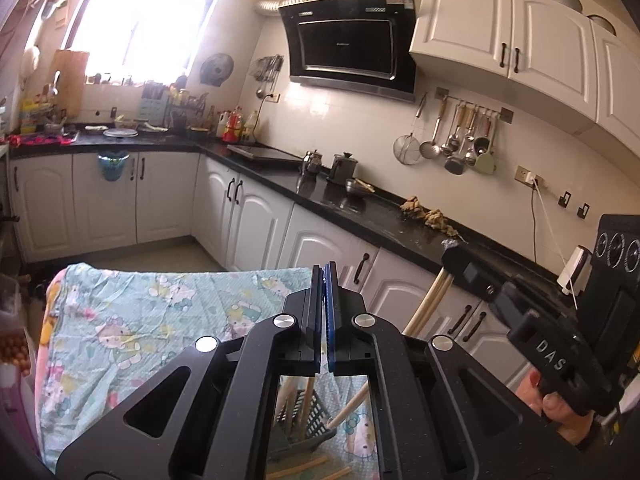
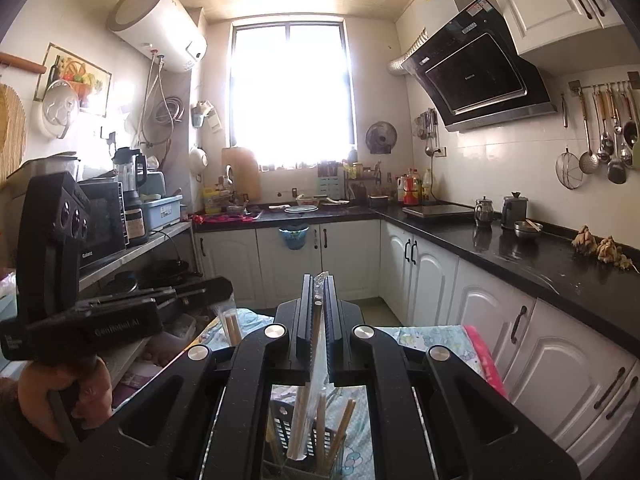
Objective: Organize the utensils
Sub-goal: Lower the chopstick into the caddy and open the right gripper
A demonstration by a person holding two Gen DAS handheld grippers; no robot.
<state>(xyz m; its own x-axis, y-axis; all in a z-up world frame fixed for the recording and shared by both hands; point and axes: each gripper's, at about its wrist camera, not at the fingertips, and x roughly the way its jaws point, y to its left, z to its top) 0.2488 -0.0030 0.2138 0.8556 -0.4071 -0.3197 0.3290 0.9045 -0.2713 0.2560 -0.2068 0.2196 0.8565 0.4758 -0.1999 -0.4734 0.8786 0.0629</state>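
Fingers of the right gripper (image 2: 319, 312) stand pressed narrow on a pair of wooden chopsticks in a clear plastic sleeve (image 2: 316, 344); the crinkled sleeve sticks up past the fingertips and runs down between the pads into a dark slotted plastic utensil holder (image 2: 304, 436) below. More bare wooden chopsticks (image 2: 340, 428) lean inside that holder, pale and slim against its grid wall.

The left gripper (image 1: 323, 276) has its flat pads closed together, one black and one ribbed blue, with nothing seen between them. Under its body the same utensil holder (image 1: 316, 416) shows, and loose chopsticks (image 1: 296, 468) lie on the cloth beside it. From the left wrist camera the right gripper (image 1: 460, 264) appears at the right, a pale wooden stick hanging beneath it.

The holder rests on a quilted mint-green cloth (image 1: 132, 312) printed with cartoon cats, pink at its edge. Around it runs an L-shaped kitchen: glossy black countertop (image 1: 360, 204), white panelled cabinets (image 1: 256, 224) with dark handles, a slanted black glass range hood (image 1: 348, 44), and a wall rail of steel ladles and strainers (image 1: 460, 140). A bright window (image 2: 292, 96) glares at the far end, a white cylindrical water heater (image 2: 156, 24) mounted high beside it
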